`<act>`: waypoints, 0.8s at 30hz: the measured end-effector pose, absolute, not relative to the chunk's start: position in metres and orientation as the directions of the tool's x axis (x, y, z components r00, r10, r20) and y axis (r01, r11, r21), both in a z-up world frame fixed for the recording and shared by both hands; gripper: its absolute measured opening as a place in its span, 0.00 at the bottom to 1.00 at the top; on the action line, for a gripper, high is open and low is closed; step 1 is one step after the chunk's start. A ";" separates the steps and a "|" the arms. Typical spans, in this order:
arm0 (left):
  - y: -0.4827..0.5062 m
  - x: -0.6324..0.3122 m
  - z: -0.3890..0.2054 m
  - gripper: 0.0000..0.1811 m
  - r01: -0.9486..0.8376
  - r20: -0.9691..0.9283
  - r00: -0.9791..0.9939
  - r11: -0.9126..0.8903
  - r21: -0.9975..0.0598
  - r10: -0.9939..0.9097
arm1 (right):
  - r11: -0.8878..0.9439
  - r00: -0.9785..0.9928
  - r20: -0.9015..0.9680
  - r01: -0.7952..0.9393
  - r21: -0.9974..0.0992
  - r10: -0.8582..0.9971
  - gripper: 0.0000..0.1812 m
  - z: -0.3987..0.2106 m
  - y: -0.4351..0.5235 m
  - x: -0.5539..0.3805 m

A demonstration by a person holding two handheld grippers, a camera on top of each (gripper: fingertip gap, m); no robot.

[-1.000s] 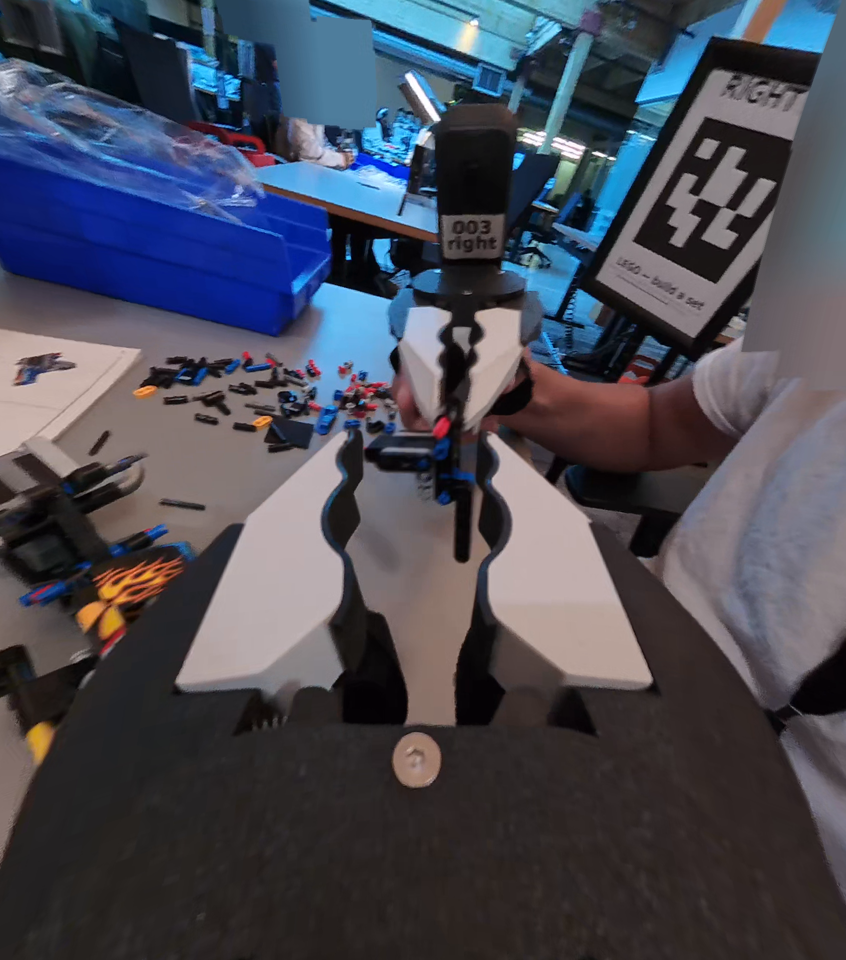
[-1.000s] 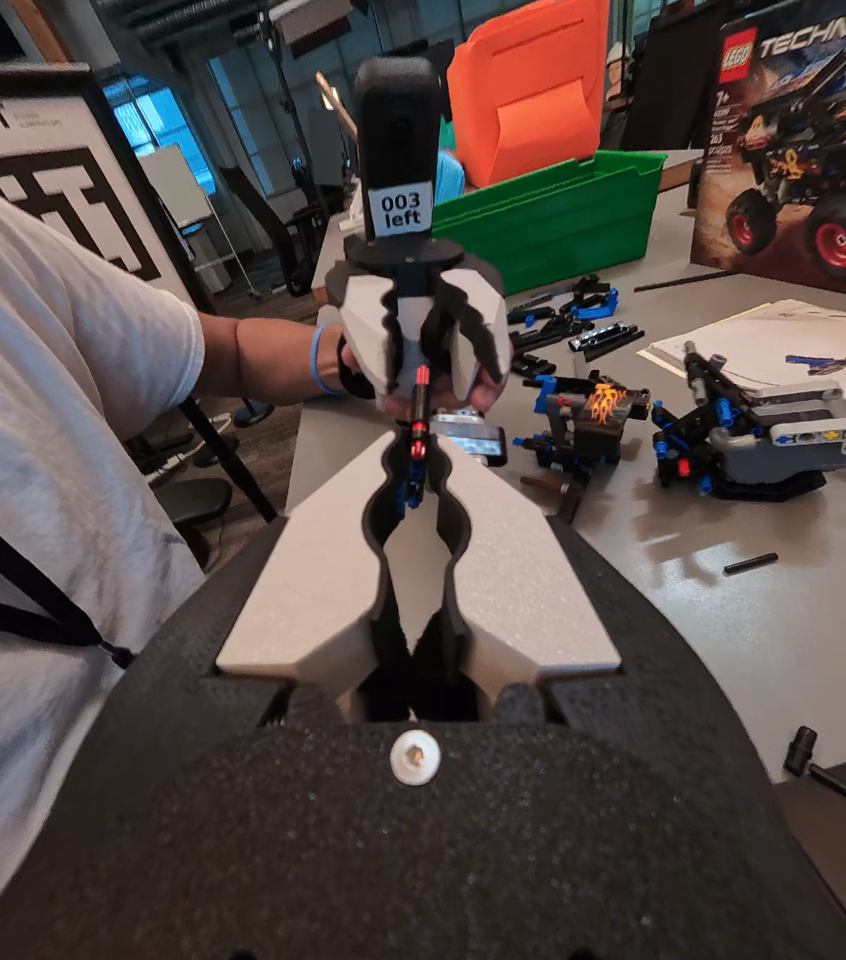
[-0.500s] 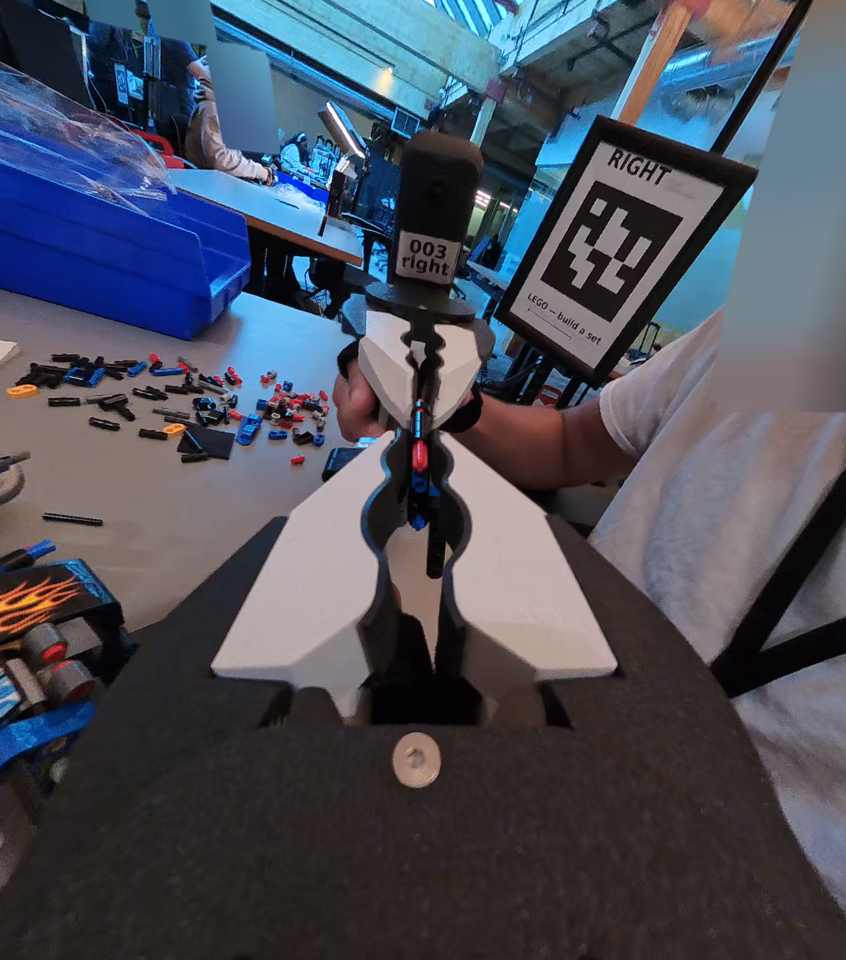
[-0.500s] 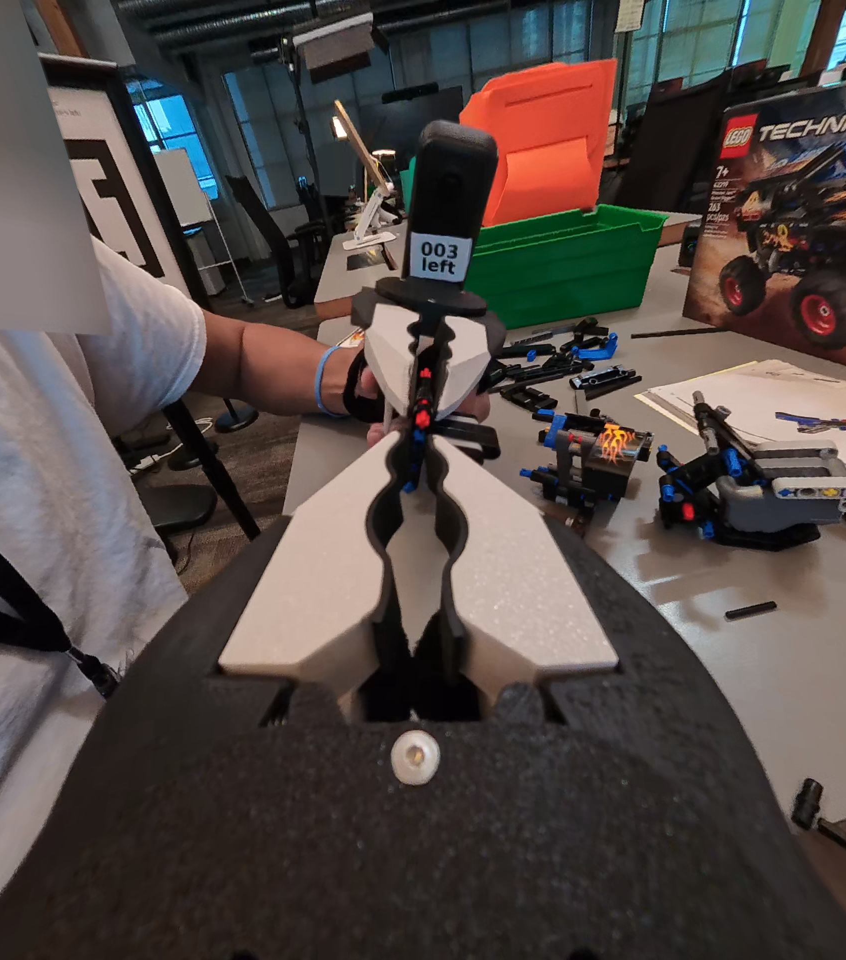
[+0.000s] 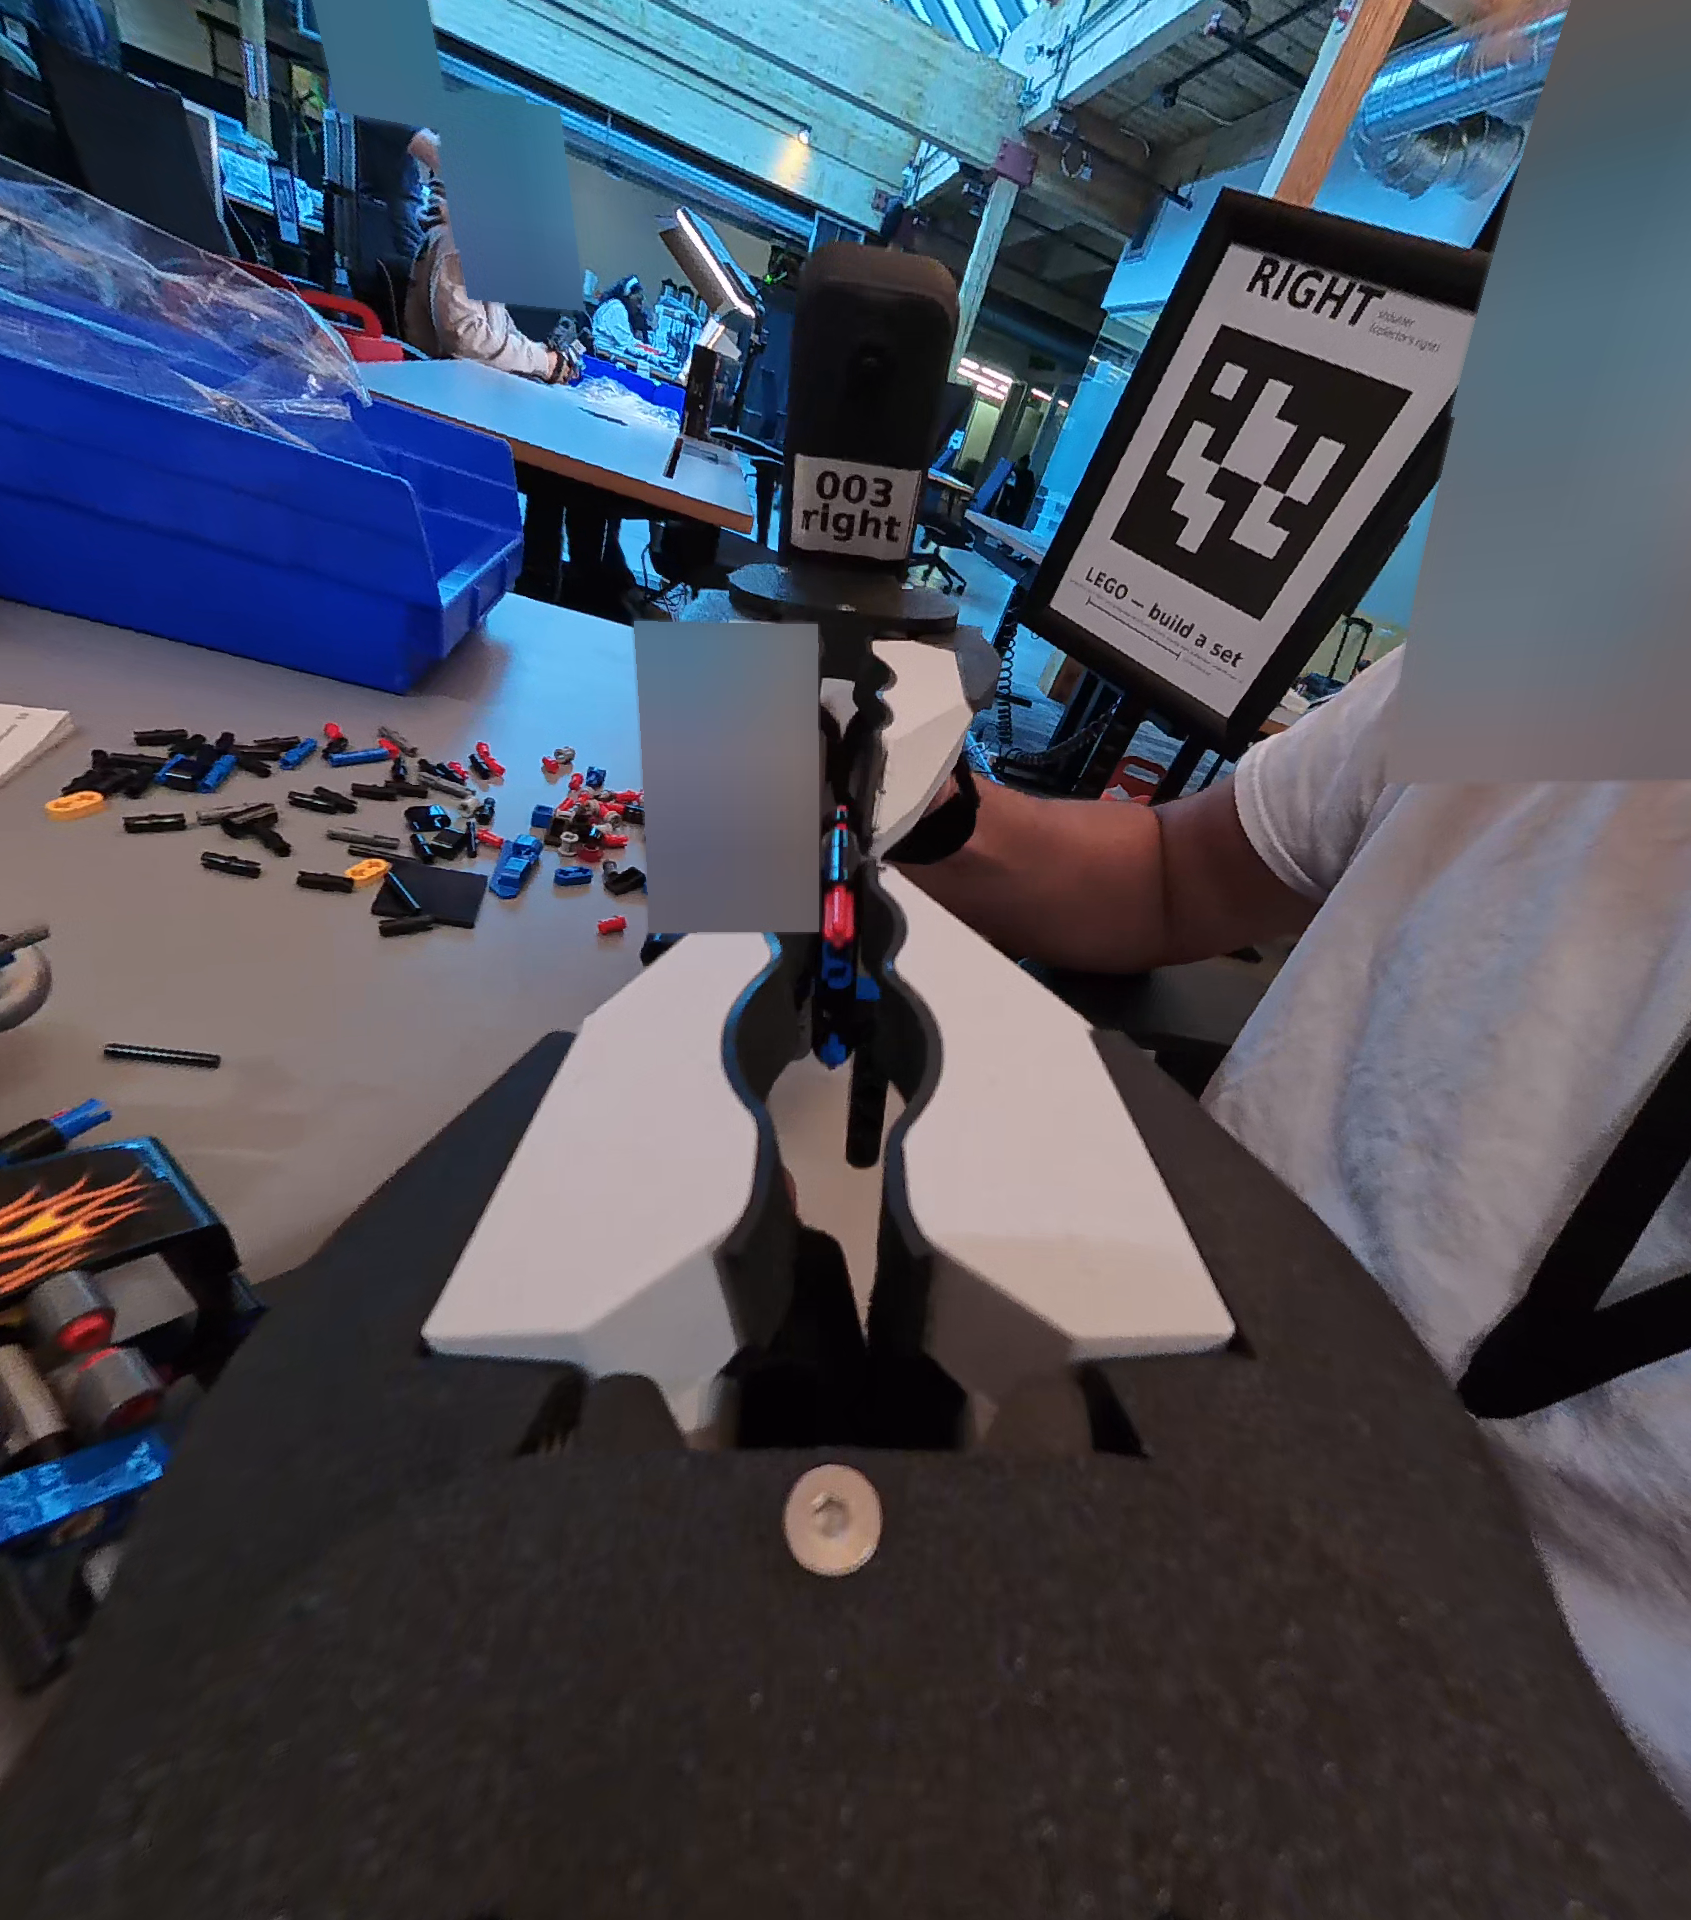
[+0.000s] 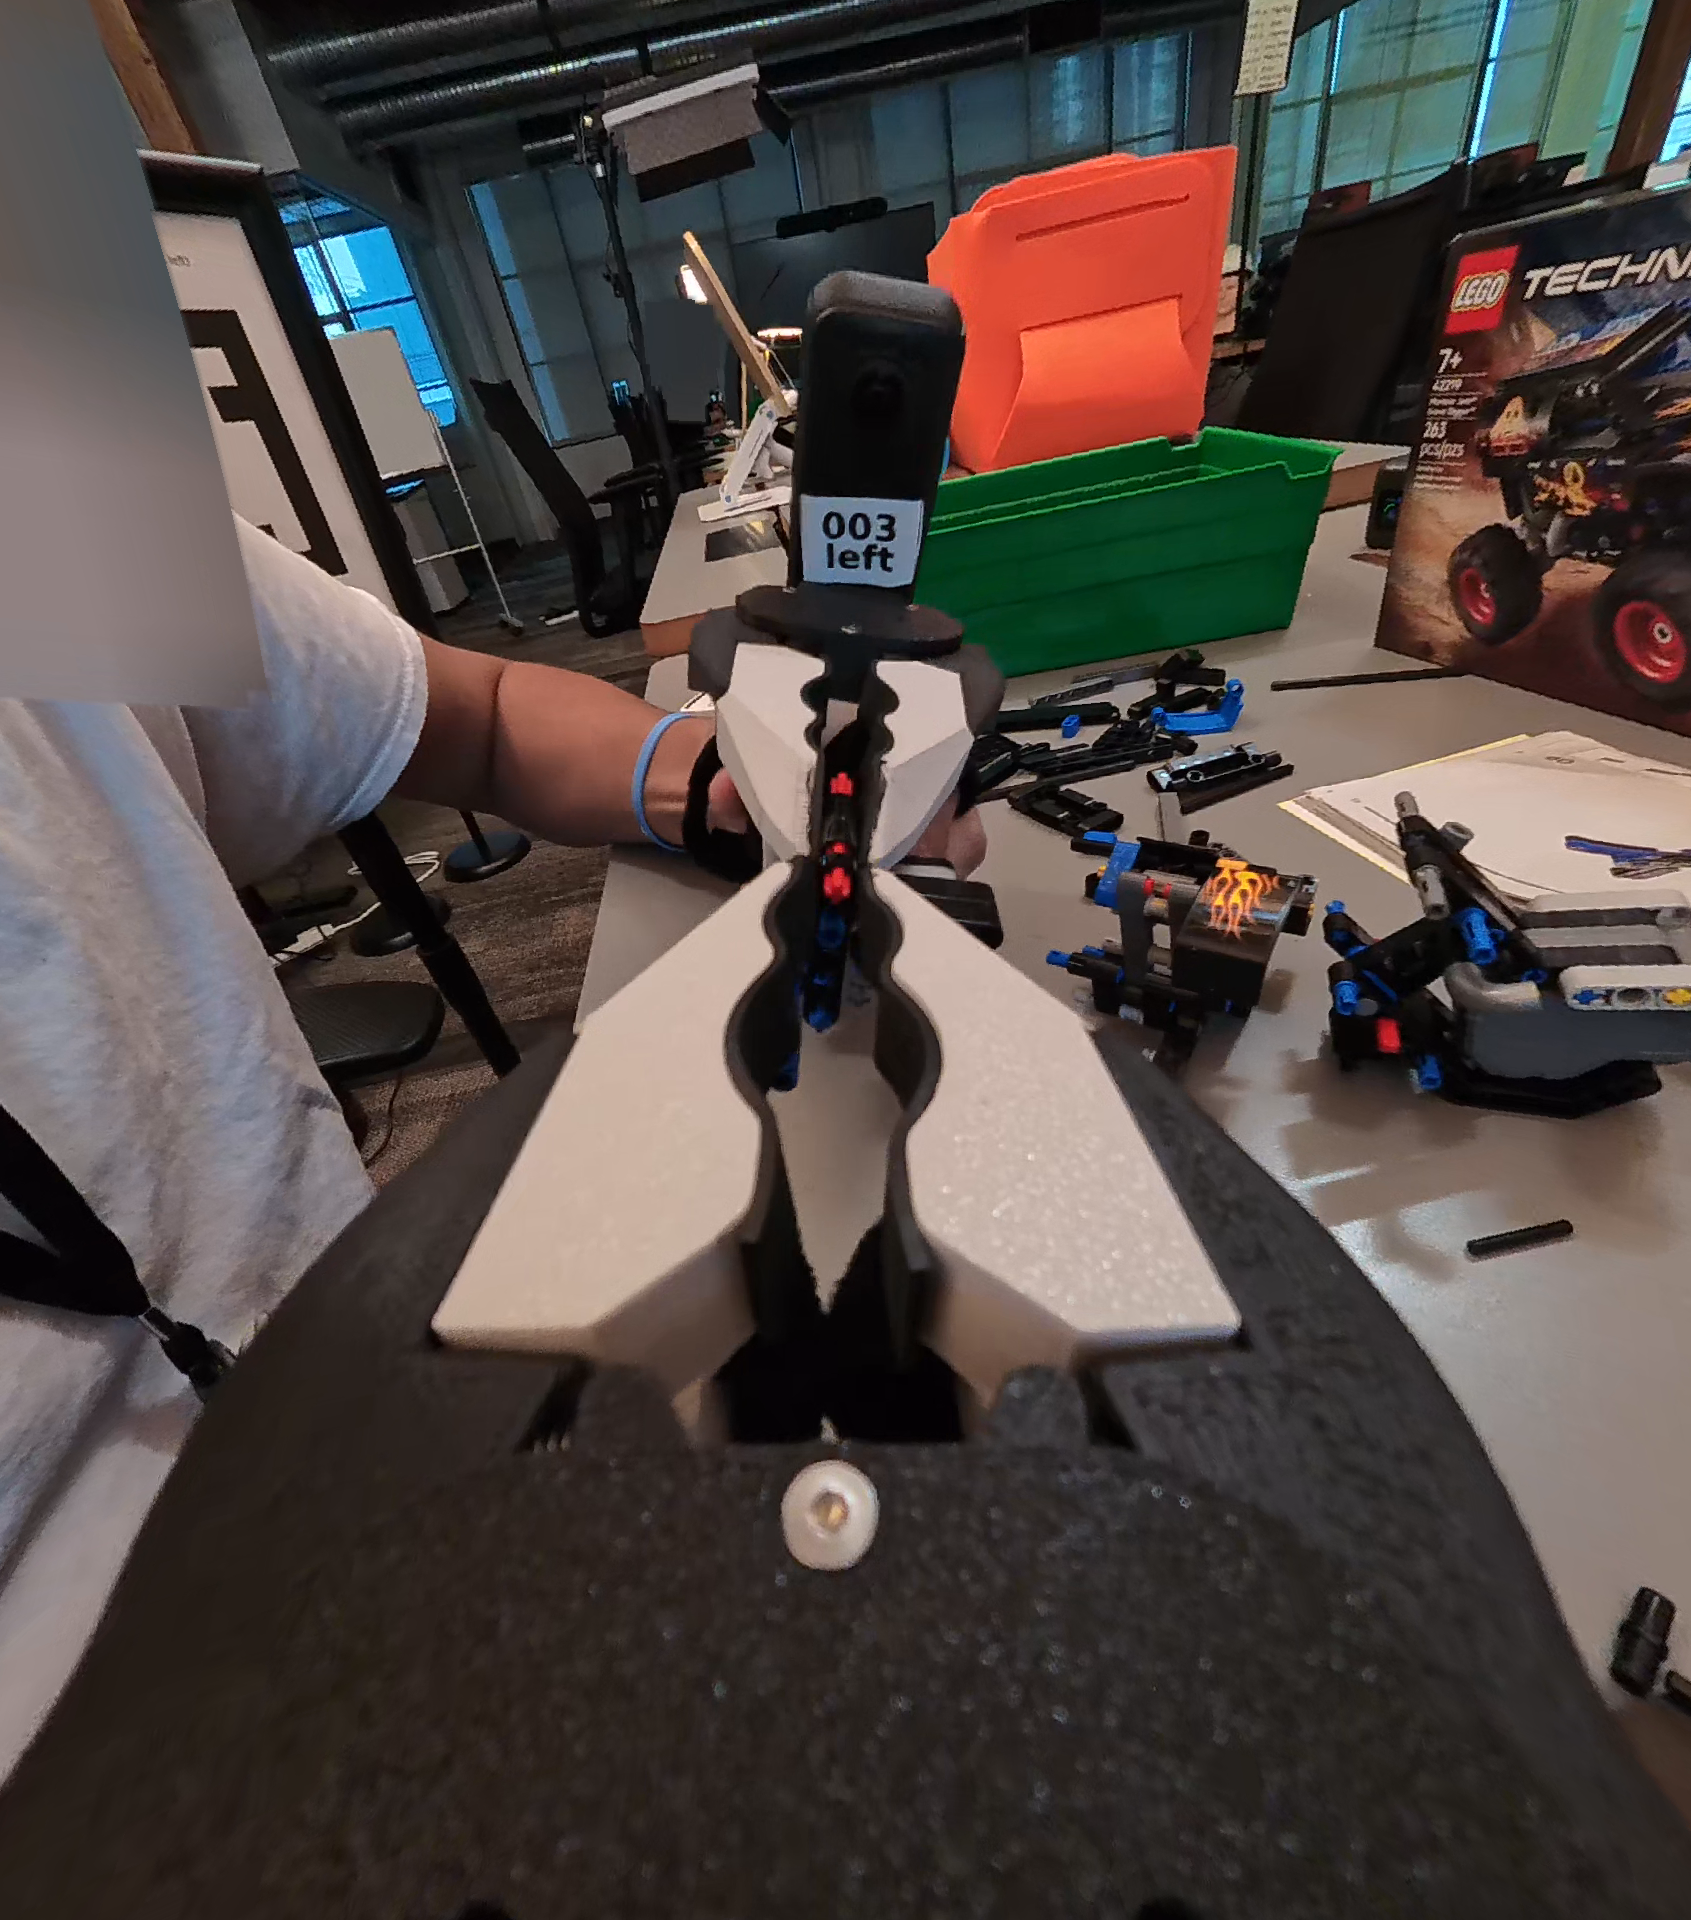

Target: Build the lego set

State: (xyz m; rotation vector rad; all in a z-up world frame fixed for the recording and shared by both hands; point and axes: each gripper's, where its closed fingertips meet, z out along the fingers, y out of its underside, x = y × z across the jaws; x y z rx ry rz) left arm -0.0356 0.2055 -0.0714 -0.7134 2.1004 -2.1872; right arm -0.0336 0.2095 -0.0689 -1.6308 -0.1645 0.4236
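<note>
1. Hanging in the air above the desk (image 6: 1443,1195) edge nearest the person: a slim black lego assembly (image 5: 846,997) with red and blue pins, long axis running from one gripper to the other.
2. Pointing one end into the left gripper (image 5: 825,956) and the other into the right gripper (image 6: 825,914), tips of the two grippers meeting nose to nose.
3. Clamping narrowly on the lego assembly from both ends, white fingers (image 5: 633,1143) nearly together on each tool.
4. Reaching in from either side of the person's torso, forearms roughly level, a hand (image 6: 727,821) wrapping each handle from below.
5. Lying scattered toward the far edge by the blue bin (image 5: 197,540): loose small parts (image 5: 405,810).
6. Sitting beside the open instruction booklet (image 6: 1599,831): a flame-printed sub-build (image 6: 1205,935) and a grey chassis section (image 6: 1547,997), near each other but apart.
</note>
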 end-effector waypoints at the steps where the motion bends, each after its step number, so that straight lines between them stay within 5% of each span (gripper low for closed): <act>1: 0.204 -0.036 -0.072 0.02 -0.285 0.297 -0.896 -0.086 -0.955 -0.329 | -0.122 0.918 -0.175 -0.140 -0.983 0.357 0.03 -0.071 0.210 -0.035; 24: 0.203 -0.041 -0.075 0.03 -0.281 0.280 -0.909 -0.043 -0.959 -0.307 | -0.139 0.906 -0.183 -0.140 -0.980 0.381 0.03 -0.075 0.210 -0.040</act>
